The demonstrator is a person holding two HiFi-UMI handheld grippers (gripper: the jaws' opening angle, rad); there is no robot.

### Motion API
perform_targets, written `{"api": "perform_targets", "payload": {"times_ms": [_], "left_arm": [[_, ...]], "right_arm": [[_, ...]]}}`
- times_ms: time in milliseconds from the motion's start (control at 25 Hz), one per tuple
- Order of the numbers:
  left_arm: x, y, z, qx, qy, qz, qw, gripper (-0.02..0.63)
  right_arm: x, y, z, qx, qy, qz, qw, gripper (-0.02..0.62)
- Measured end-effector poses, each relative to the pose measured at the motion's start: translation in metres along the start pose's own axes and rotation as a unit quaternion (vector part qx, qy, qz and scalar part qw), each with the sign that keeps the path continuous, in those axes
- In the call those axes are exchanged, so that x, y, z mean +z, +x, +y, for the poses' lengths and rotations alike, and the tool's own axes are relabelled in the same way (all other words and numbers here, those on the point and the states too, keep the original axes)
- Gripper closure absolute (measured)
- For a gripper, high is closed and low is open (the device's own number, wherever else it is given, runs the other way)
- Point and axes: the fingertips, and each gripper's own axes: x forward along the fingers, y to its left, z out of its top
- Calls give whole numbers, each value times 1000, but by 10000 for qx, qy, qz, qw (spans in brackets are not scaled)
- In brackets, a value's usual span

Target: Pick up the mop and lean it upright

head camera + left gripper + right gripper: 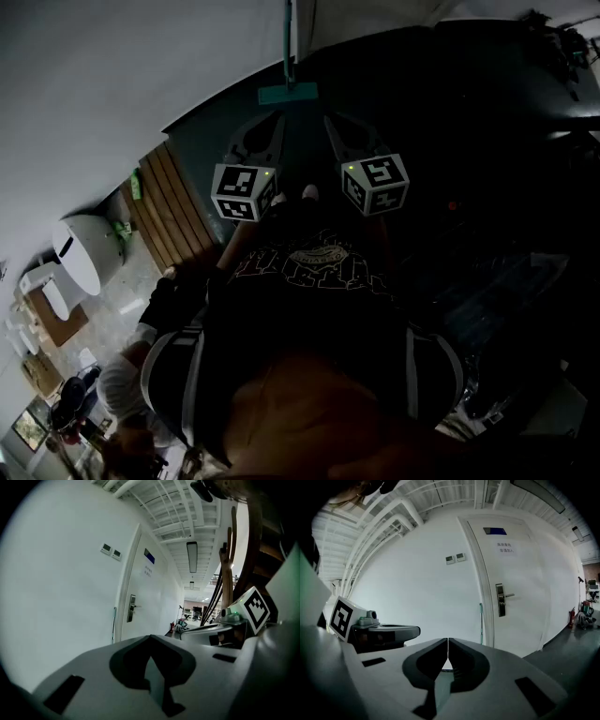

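Evidently little is left to be done: the mop is seen standing upright, its teal head on the dark floor and its handle leaned against the white wall, just beside the door. It is held by neither tool. The left hand-held gripper and the right hand-held gripper are pointed toward it, near but apart from it. In each gripper view the jaws are shown pressed together with nothing between them. The pick-up and the leaning are judged finished, with only a withdrawal remaining. No container belonging to the task is shown. A white, rounded, bin-like object is glimpsed at the left edge of the head view, but its contents cannot be made out.
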Motion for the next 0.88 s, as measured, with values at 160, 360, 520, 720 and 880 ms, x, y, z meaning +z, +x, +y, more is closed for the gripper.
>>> {"api": "perform_targets", "payload": {"times_ms": [160,360,520,720,880], "left_arm": [[-1,4,-2,39,-12,7,10000,558],[0,11,4,98,-46,26,9999,558],[0,17,6,151,-64,31,9999,558],[-3,27,8,233,-114,17,9997,558],[-2,36,15,249,-154,80,9995,558]], "right_arm": [[-1,2,-5,49,14,22,10000,575],[1,10,-10,132,23,24,9999,575],[1,14,-20,99,-31,85,9999,575],[1,19,-29,189,0,11,9998,575],[6,30,-34,282,77,-57,9996,575]]}}
